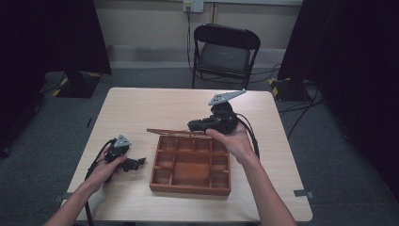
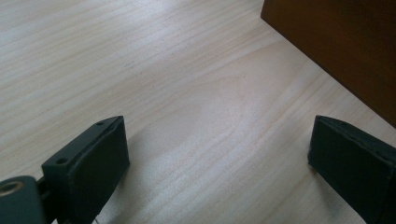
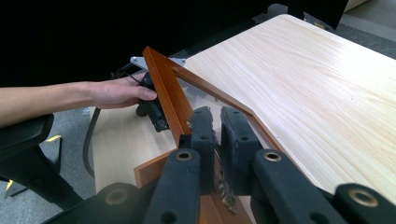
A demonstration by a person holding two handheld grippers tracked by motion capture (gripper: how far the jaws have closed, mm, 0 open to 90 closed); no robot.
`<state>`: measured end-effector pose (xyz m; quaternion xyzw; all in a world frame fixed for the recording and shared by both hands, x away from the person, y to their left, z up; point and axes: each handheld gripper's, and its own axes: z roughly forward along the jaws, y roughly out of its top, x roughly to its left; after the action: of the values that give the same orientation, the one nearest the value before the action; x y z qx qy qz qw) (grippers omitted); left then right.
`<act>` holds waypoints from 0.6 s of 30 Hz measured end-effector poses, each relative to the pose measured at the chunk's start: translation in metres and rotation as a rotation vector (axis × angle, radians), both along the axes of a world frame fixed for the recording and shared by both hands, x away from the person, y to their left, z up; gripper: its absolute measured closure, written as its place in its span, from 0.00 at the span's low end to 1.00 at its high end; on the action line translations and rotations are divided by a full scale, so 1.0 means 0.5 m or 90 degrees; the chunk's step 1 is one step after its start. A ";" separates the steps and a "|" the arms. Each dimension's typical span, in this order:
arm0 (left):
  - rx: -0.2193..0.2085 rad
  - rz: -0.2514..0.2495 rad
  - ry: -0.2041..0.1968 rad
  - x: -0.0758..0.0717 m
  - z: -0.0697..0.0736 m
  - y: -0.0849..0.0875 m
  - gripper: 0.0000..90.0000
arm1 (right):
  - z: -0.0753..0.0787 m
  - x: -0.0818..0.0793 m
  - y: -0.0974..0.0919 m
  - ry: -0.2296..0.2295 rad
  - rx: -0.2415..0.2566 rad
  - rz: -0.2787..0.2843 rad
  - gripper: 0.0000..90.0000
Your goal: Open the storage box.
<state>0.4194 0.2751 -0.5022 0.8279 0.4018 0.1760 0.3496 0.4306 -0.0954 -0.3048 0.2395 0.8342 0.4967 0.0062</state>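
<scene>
A: From the high view, how are the hands set?

B: The left hand (image 1: pixel 106 165) rests low on the table (image 1: pixel 141 108), holding the left gripper (image 1: pixel 136 163) pointed right toward the wooden box (image 1: pixel 190 187). The right hand (image 1: pixel 235 139) is raised over the box's far edge, palm up, holding the right gripper (image 1: pixel 192 125) pointed left.

A: And the lid?

B: The lid (image 1: pixel 174 132) is a thin glazed frame, lifted open over the box's far edge. Its long axis runs left to right, near level. The box itself sits at the table's middle, near the front edge, its compartments open to view.

A: The left gripper view?

B: The jaws stand wide apart with bare table (image 2: pixel 187 93) between them. A corner of the box (image 2: pixel 341 51) is at upper right, just beside the right-hand jaw, not touching that I can tell.

A: The right gripper view?

B: The right gripper (image 3: pixel 218 135) is clamped on the lid (image 3: pixel 166 93) at its wooden rim. The frame stretches away from the jaws toward the other hand (image 3: pixel 119 93), which holds the left gripper (image 3: pixel 156 116) behind it.
</scene>
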 end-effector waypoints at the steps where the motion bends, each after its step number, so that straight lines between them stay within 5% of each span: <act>1: 0.001 0.000 0.000 0.000 0.000 0.000 0.05 | 0.000 0.000 0.000 0.000 0.000 0.001 0.94; 18: 0.003 -0.002 0.000 0.000 0.000 0.001 0.05 | 0.000 0.000 0.000 0.003 0.000 0.000 0.94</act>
<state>0.4195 0.2754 -0.5020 0.8291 0.4005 0.1762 0.3481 0.4306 -0.0954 -0.3048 0.2405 0.8344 0.4960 0.0045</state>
